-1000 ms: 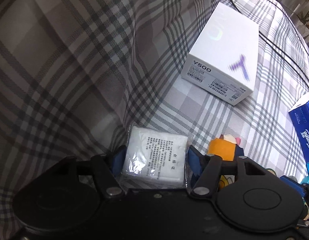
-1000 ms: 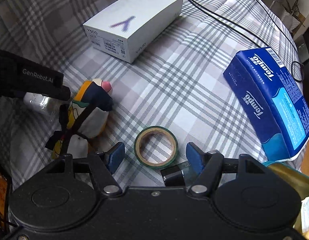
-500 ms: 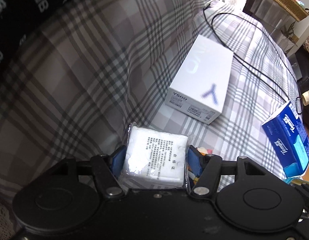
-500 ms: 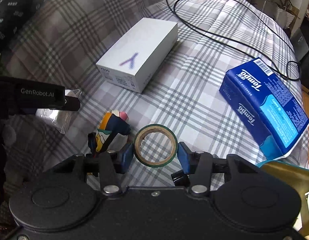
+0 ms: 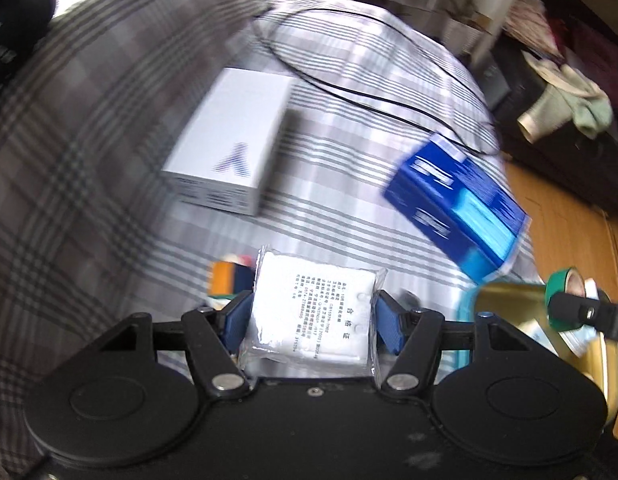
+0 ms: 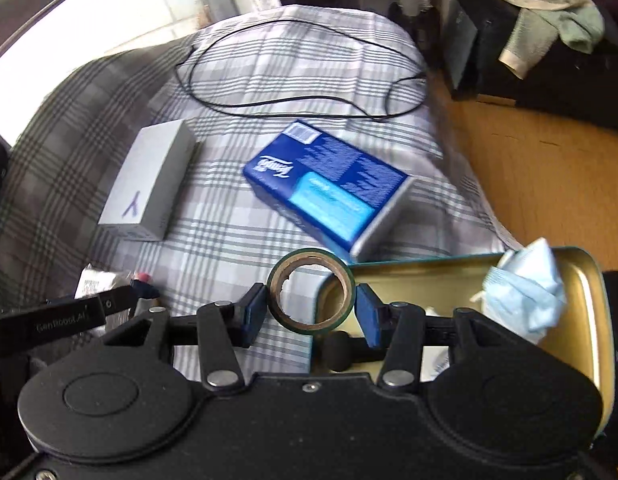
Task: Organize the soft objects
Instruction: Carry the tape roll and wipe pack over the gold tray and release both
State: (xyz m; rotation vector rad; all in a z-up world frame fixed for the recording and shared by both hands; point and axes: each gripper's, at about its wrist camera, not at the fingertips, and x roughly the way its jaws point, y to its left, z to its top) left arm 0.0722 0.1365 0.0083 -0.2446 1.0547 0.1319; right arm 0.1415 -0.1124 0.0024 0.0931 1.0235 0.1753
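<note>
My left gripper (image 5: pixel 314 320) is shut on a white cotton packet (image 5: pixel 313 308) in clear wrap with printed text, held above the plaid cloth. My right gripper (image 6: pixel 311 312) is shut on a green tape roll (image 6: pixel 311 291), lifted over the left edge of a gold tin (image 6: pixel 581 280). That roll (image 5: pixel 565 284) and the tin (image 5: pixel 509 296) also show at the right of the left wrist view. A crumpled blue mask (image 6: pixel 525 288) lies in the tin. A colourful soft toy (image 5: pixel 225 276) lies on the cloth behind the packet. The left gripper (image 6: pixel 121 298) pokes in at the left of the right wrist view.
A white phone box (image 6: pixel 149 184) and a blue tissue pack (image 6: pixel 329 188) lie on the plaid cloth (image 6: pixel 237 248). A black cable (image 6: pixel 293 104) loops at the far end. Wooden floor (image 6: pixel 541 168) and dark furniture with clothes (image 6: pixel 549 20) are to the right.
The right gripper closed on the tape roll and lifted it toward the tin. The left gripper rose and swung right with the packet still in it.
</note>
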